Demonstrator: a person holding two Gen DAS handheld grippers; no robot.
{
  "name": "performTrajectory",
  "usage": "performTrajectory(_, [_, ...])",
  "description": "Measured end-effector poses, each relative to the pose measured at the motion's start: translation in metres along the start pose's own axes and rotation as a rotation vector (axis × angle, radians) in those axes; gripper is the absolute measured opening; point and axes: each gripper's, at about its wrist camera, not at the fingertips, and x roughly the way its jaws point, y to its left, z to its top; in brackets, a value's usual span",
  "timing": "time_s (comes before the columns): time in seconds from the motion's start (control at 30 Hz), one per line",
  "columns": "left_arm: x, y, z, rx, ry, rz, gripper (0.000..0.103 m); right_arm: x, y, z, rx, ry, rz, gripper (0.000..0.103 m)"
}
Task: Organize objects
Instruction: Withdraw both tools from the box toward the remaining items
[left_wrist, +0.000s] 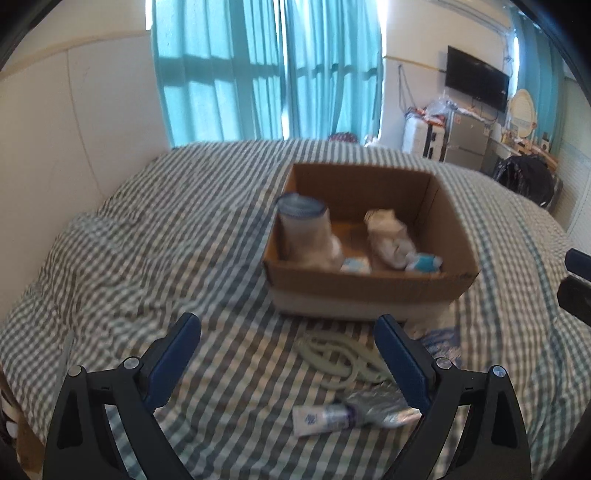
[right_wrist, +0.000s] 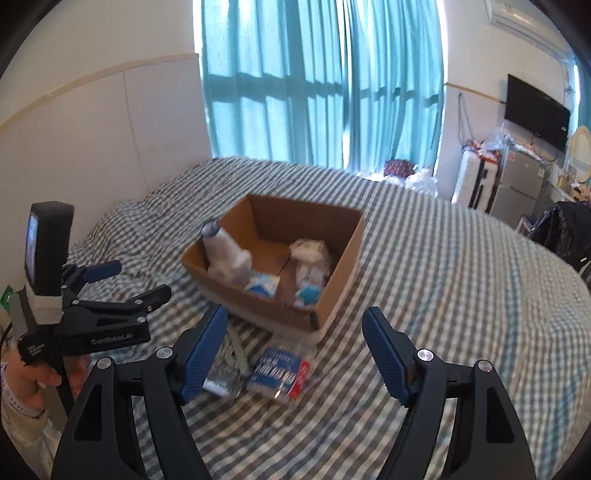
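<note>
Hovering wide open over the bed (left_wrist: 155, 236): left gripper (left_wrist: 287, 330), tube (left_wrist: 354, 417) at lower right; right gripper (right_wrist: 294, 326), blue packet (right_wrist: 279, 371) lying between fingers.

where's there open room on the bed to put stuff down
Bare striped bedcover lies right of the cardboard box and left of it toward the wall. It is crowded just in front of the box: tube, pale loops, blue packet.

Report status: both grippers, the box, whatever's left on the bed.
Left gripper open, empty. Right gripper open, empty. Cardboard box partly filled. Tube, pale hanger, blue packet on bed before it; nothing blocking.
</note>
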Motion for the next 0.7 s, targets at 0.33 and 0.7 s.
performTrajectory(0.33, [0.027,0.018,-0.077,0.085,0.100,0.016,0.098,0.059,0.057,-0.054,-0.113,0.151,0.113,0.076])
performTrajectory(0.7, [0.042,0.042,-0.100,0.058,0.154,-0.070,0.098,0.118,0.099,-0.075,-0.228,0.284,0.136,0.052])
